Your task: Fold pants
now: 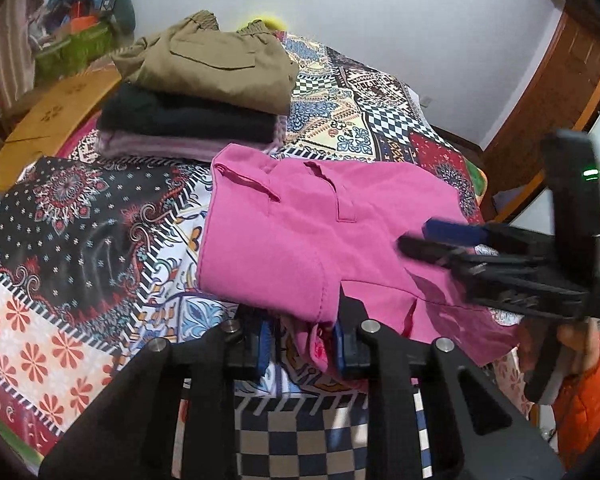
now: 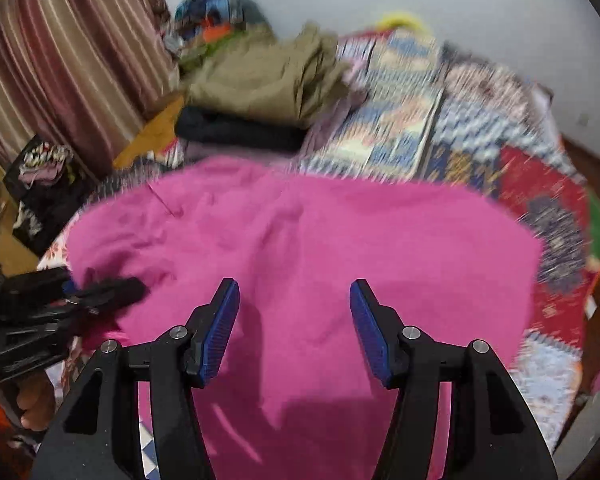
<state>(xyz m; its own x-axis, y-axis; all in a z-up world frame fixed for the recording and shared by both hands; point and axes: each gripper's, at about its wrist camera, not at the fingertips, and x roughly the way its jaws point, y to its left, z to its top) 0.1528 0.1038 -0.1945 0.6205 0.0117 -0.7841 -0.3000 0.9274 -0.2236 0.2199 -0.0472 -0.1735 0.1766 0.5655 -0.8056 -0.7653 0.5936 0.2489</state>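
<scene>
Pink pants [image 1: 300,232] half-folded on patterned bedspread [image 1: 80,220]; left gripper [image 1: 300,344] and right gripper [image 2: 294,328] both spread wide, holding nothing. Risk: loose near edge slumps off bedside, unfolding.

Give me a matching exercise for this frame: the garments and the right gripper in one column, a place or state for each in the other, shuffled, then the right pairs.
Column 1
1. pink pants
2. khaki pants
3. black garment
4. right gripper

Column 2
A. top of the folded stack
B. jaws apart, above pink fabric
C. spread on the patterned bedspread, nearest the grippers
D. directly under the khaki layer

Pairs: 1-C, 2-A, 3-D, 4-B
</scene>
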